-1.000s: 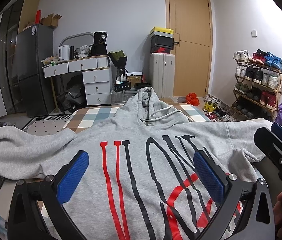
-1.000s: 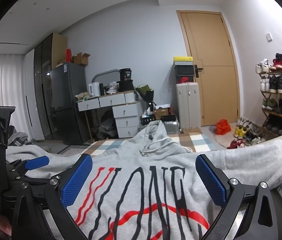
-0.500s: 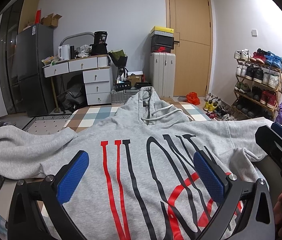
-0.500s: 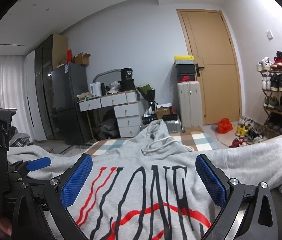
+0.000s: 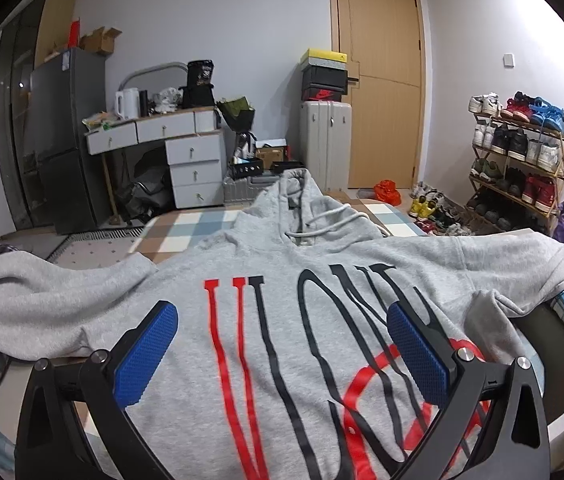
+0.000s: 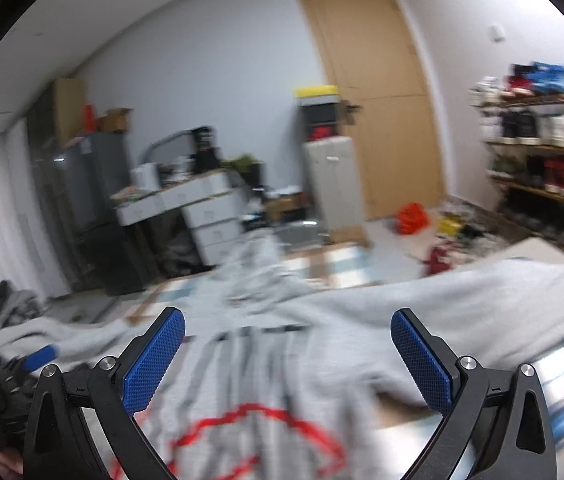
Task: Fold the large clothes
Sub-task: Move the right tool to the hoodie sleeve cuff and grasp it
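A large grey hoodie (image 5: 282, 280) with red and black lettering lies face up, flat on the bed, its hood (image 5: 301, 204) pointing away and both sleeves spread sideways. My left gripper (image 5: 282, 352) hovers open over the chest print, with nothing between its blue pads (image 5: 146, 352). The right wrist view is blurred by motion. There my right gripper (image 6: 287, 356) is open above the hoodie (image 6: 321, 320), near its right sleeve (image 6: 481, 296). The left gripper's blue fingertip (image 6: 40, 354) shows at the left edge of that view.
A checked blanket (image 5: 186, 232) covers the bed under the hoodie. Beyond the bed stand a dark fridge (image 5: 62, 140), a white desk with drawers (image 5: 178, 148), a grey suitcase topped with shoeboxes (image 5: 325, 132), a wooden door (image 5: 381, 76) and a shoe rack (image 5: 517, 160).
My right gripper has swung quickly to the right and tilted, blurring its view, and has left the left wrist view. The left gripper has hardly moved. The hoodie lies as before.
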Motion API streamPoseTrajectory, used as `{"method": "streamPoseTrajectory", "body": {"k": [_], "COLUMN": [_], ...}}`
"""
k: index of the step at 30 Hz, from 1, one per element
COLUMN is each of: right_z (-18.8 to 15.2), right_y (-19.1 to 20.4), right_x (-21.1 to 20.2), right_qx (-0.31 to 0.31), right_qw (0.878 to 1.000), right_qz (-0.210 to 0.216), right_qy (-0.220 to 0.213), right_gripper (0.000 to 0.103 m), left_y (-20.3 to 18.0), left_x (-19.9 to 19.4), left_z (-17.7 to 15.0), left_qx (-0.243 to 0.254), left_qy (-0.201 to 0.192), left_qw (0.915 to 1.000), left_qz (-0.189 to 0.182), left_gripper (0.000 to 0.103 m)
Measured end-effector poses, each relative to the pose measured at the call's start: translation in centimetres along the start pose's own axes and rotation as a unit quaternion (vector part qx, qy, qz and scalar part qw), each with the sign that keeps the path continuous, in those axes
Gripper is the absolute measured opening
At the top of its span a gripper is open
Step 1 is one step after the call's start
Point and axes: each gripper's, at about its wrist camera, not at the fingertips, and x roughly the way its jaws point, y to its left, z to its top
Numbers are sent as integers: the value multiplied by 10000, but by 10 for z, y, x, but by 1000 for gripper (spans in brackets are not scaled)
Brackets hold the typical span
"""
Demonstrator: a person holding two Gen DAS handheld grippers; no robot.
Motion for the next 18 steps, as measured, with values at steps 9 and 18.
{"method": "streamPoseTrajectory", "body": {"k": [9,18], "right_z": [47,48], "right_y": [-184,-341], "right_x": [-16,-11], "right_qx": [1370,3366], "right_qw": [9787,9208], "right_qz": [-1331,-1399], "right_qy": [758,1386], "right_gripper": [103,103], "left_y": [-19,-30], "left_x": [7,17], "left_z": [0,-1], "left_qx": [2,132], "left_qy": [158,338], "left_qw": [9994,9988], "left_qz": [-300,-315], "left_gripper": [102,102]}}
